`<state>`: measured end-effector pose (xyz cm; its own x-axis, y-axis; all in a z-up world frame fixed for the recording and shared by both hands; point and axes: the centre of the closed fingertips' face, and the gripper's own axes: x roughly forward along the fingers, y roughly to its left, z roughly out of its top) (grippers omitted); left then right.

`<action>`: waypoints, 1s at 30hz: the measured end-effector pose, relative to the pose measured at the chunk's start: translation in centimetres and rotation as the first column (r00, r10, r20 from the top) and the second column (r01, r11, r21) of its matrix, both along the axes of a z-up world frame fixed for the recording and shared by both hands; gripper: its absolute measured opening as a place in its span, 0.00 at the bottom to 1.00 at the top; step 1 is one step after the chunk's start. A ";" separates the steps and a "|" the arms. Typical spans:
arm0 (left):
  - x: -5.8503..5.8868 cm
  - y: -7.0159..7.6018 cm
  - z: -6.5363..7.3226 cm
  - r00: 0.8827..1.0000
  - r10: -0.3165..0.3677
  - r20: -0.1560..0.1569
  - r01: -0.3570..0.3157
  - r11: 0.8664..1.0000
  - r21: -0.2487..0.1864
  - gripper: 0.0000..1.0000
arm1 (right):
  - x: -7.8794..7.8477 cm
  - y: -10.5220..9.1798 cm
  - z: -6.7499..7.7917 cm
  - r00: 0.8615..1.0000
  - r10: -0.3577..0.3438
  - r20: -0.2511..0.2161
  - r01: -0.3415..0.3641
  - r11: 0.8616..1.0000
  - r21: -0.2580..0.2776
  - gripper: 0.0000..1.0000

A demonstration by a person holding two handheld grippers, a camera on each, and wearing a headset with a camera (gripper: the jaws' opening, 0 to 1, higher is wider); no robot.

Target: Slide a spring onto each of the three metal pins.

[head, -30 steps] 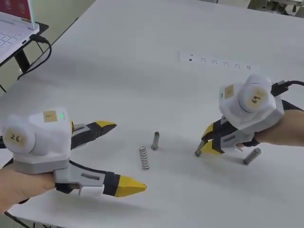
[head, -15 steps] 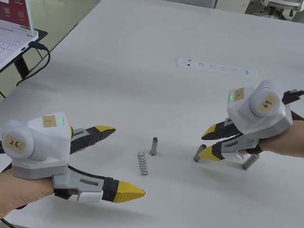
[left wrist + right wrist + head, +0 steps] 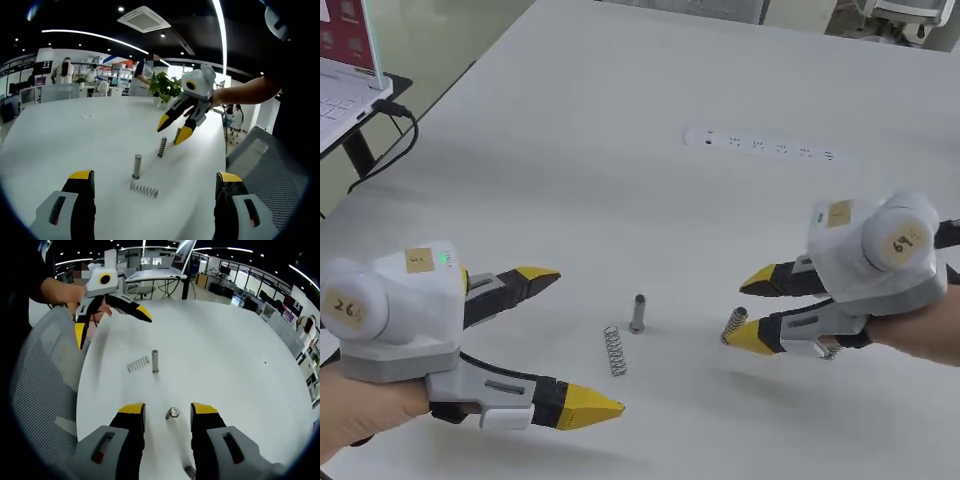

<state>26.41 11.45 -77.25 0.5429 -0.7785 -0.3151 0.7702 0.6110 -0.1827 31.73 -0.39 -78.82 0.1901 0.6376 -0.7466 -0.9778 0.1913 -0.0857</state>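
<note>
Pin (image 3: 172, 414) inside parted right hand-held gripper (image 3: 168, 409)

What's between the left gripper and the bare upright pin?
One loose spring lying flat, just short of the pin; otherwise bare. Seen in the left gripper view, ahead of the open left gripper.

1. Head view: from above the near edge of the white surface (image 3: 620, 150), facing forward and down. The upright pin (image 3: 638, 312) sits just below centre, fairly near.
2. Left gripper view: low over the surface, looking almost level along the left claw (image 3: 154, 176). The pin stands close ahead, with the right claw (image 3: 171, 134) beyond it.
3. Right gripper view: higher and tilted down, facing the pin from the opposite side, with the left claw beyond it.
4. All three views share the pin and the loose spring (image 3: 613, 351) beside it.
</note>
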 end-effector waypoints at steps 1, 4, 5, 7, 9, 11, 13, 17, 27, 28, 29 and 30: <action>0.0 0.0 0.0 1.000 -0.001 -0.002 0.001 1.000 0.002 0.98 | 0.0 0.0 0.2 1.000 -0.005 0.005 0.005 1.000 0.009 0.34; -0.1 0.0 -0.1 1.000 -0.006 -0.008 0.006 1.000 0.005 0.98 | -0.4 -0.1 0.4 1.000 -0.021 -0.014 0.021 0.999 0.025 0.32; -0.1 0.0 -0.1 1.000 -0.006 -0.007 0.006 1.000 0.007 0.98 | -0.6 -0.1 0.3 1.000 -0.021 -0.010 0.021 0.999 0.029 0.32; -0.2 0.0 -0.1 1.000 -0.008 -0.008 0.008 1.000 0.010 0.98 | -0.9 -0.3 0.2 1.000 -0.027 -0.016 0.027 0.999 0.029 0.33; -0.1 0.0 -0.1 1.000 -0.008 -0.007 0.008 1.000 0.010 0.98 | -1.0 -0.4 0.3 0.999 -0.033 -0.015 0.034 0.999 0.042 0.33; 0.0 0.1 -0.1 1.000 -0.006 -0.002 0.006 1.000 0.016 0.98 | -1.1 -0.5 0.5 0.999 -0.050 -0.018 0.051 0.997 0.057 0.33; 0.0 0.0 -0.1 1.000 -0.005 0.000 0.005 1.000 0.018 0.98 | -1.1 -0.6 0.8 0.997 -0.071 -0.021 0.072 0.993 0.088 0.33; 0.0 -0.1 0.0 1.000 -0.007 0.000 0.007 1.000 0.015 0.98 | -0.7 -0.9 1.3 0.993 -0.120 -0.024 0.122 0.983 0.134 0.34; 0.0 -0.3 0.4 1.000 -0.006 0.003 0.006 1.000 0.013 0.98 | -1.6 -0.8 2.4 0.985 -0.158 -0.066 0.169 0.959 0.230 0.31; 0.0 -0.3 0.4 1.000 -0.006 0.006 0.005 1.000 0.014 0.98 | -1.8 -0.8 2.5 0.985 -0.159 -0.072 0.172 0.955 0.240 0.31; -0.1 -0.3 0.4 1.000 -0.006 0.005 0.006 1.000 0.014 0.98 | -2.0 -0.7 2.6 0.984 -0.161 -0.075 0.174 0.954 0.242 0.31; -0.1 -0.3 0.5 1.000 -0.005 0.006 0.005 1.000 0.015 0.98 | -2.2 -0.7 2.6 0.984 -0.163 -0.072 0.176 0.954 0.244 0.31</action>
